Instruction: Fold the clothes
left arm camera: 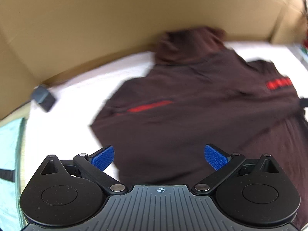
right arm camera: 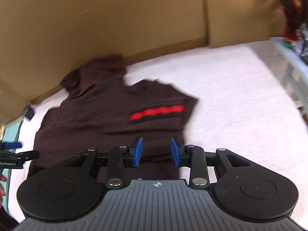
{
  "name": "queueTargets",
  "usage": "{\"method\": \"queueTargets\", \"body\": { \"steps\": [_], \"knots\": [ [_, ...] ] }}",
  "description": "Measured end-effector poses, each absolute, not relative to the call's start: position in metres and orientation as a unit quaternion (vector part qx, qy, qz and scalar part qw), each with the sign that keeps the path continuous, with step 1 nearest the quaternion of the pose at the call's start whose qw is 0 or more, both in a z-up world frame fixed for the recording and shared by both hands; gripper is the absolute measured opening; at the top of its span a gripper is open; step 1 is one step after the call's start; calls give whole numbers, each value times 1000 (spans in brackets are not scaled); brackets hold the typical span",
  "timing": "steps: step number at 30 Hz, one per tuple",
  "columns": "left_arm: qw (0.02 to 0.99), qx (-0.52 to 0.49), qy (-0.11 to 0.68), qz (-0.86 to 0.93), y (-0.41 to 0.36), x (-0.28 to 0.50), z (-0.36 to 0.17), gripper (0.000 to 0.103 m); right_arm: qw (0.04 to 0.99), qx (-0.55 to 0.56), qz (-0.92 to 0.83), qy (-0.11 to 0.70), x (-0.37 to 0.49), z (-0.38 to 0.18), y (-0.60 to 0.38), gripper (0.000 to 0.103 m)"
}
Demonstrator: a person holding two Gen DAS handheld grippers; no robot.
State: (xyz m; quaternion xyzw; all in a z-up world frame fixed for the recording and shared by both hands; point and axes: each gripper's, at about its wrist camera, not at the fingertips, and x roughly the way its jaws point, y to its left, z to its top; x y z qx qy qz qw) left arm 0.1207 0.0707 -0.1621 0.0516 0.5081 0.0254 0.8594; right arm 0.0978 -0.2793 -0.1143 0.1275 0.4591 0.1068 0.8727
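A dark brown shirt (left arm camera: 192, 104) with red lettering lies spread on the white table cover, its far end bunched against the cardboard wall. My left gripper (left arm camera: 159, 156) hovers over its near edge, open wide, nothing between the blue pads (left arm camera: 103, 156). In the right wrist view the same shirt (right arm camera: 107, 111) lies left of centre, its red print (right arm camera: 156, 111) facing up. My right gripper (right arm camera: 156, 152) is above the shirt's near right part, jaws partly open and empty. The left gripper (right arm camera: 13, 154) shows at the left edge of this view. Both views are motion-blurred.
A tall cardboard wall (left arm camera: 115, 19) runs along the back and bends at the right (right arm camera: 240, 13). A small dark block (left arm camera: 43, 98) lies at the back left. A pale green cloth (left arm camera: 9, 154) hangs at the left. White cover (right arm camera: 240, 96) extends right; clutter (right arm camera: 296, 38) beyond it.
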Motion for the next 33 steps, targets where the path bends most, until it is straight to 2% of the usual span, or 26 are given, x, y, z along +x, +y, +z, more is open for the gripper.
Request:
{"method": "queueTargets", "body": {
  "steps": [4, 9, 12, 15, 18, 23, 27, 28, 33],
  "knots": [
    [839, 65, 537, 52, 63, 113, -195, 102, 857, 144, 114, 481, 98, -134, -281, 36],
    [840, 44, 534, 79, 75, 90, -186, 103, 867, 131, 85, 474, 80, -119, -296, 41],
    [845, 39, 528, 71, 68, 74, -176, 103, 866, 158, 110, 461, 68, -107, -297, 42],
    [850, 34, 522, 64, 61, 59, -167, 103, 857, 147, 159, 468, 56, -103, -273, 47],
    [854, 30, 517, 56, 54, 43, -158, 103, 839, 137, 206, 485, 45, -111, -247, 49],
    [839, 34, 542, 43, 36, 9, -177, 103, 816, 104, 238, 517, 25, -132, -228, 51],
    [835, 2, 548, 58, 50, -26, -182, 102, 824, 93, 233, 508, 10, -132, -252, 51],
    [833, -7, 550, 66, 57, -35, -183, 102, 826, 89, 229, 507, 6, -131, -259, 46],
    [824, -1, 555, 116, 80, -71, -173, 103, 836, 115, 178, 506, -6, -123, -296, 50]
  ]
}}
